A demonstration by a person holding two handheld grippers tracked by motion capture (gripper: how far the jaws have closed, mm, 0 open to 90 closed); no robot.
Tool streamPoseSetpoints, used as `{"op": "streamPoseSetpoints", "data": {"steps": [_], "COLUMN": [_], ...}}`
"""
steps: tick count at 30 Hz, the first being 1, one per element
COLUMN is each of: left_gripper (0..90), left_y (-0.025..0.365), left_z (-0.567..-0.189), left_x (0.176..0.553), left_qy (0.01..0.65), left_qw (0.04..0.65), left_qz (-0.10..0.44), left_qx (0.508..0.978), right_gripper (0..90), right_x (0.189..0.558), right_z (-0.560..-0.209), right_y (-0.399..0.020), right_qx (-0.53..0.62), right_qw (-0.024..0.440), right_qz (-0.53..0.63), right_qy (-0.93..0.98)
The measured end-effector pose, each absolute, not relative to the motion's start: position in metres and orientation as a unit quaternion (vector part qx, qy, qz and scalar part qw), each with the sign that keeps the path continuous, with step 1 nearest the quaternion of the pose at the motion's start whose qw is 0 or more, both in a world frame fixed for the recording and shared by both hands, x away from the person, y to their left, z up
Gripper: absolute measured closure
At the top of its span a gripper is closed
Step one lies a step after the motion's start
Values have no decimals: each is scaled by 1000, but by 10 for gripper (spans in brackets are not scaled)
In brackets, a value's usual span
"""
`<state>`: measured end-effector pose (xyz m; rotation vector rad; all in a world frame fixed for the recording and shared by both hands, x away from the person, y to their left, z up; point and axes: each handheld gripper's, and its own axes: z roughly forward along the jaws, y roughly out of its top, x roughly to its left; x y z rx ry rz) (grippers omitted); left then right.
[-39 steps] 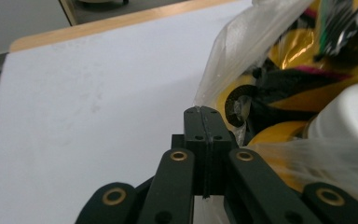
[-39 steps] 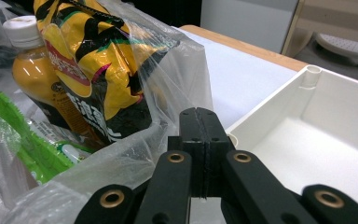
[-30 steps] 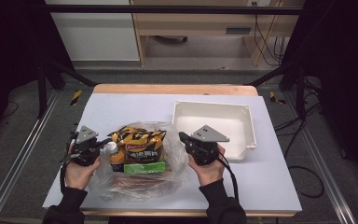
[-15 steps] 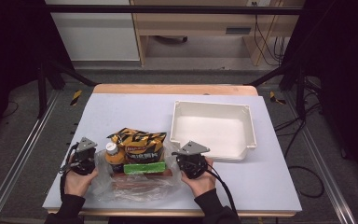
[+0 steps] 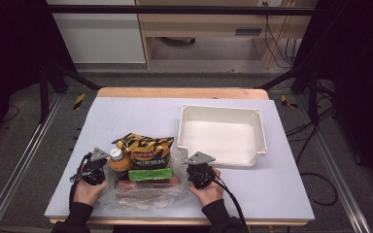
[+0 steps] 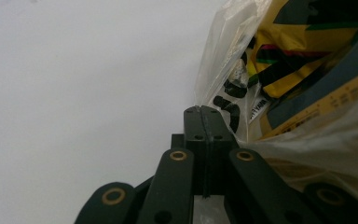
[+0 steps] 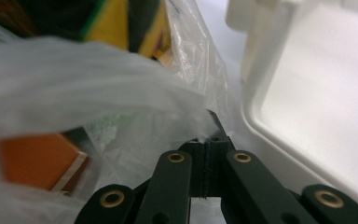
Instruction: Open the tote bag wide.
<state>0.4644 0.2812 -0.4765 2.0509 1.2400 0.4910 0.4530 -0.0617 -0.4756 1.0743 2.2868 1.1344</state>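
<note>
Clear plastic of a bag [image 5: 141,191] is seen lying on the pale counter [image 5: 126,116] near its front edge, between the two hands. Inside the plastic bag, a yellow-and-black snack packet [image 5: 145,149], a bottle with a white cap [image 5: 117,160], a green box [image 5: 150,174] and an orange-red pack [image 5: 148,183] are held together. The left gripper [image 5: 95,166] is placed at the bag's left side; in the left gripper view its jaws are pressed together, and whether a fold of the film [image 6: 223,70] is pinched cannot be told. The right gripper [image 5: 199,170] is placed at the bag's right side, its jaws likewise clenched, with film [image 7: 121,102] draped over their tips. A white tray [image 5: 222,133] is set just beside the bag, behind the right gripper.
</note>
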Motion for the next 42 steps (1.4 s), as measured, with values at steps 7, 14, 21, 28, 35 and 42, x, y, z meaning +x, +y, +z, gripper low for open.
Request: {"op": "streamPoseSetpoints", "data": {"steps": [7,14,21,28,35,42], "left_gripper": [723,465,322,331,394,610], "left_y": [288,311,332,333,310,289], "left_z": [-476,-453,-425,-395,-362,-373], "left_x": [462,442,423,410,385,373], "left_qy": [501,519,520,498,447,434], "left_qw": [354,408,471,514,535,471], "left_qz": [193,230,255,274,286,266], "left_qx": [766,715,665,643,658,720], "right_gripper": [900,794,692,620,551,632], "right_x": [460,453,439,423,410,406], "right_z": [-489,-468,-432,-396,-382,-397], "right_y": [-67,-81,-103,-117,-112,-102], "right_qx": [403,394,364,340,315,308], "right_qw": [167,166,175,199,181,155], "right_qz": [399,445,503,545,552,526], "right_qy": [807,787,764,741,750,778]}}
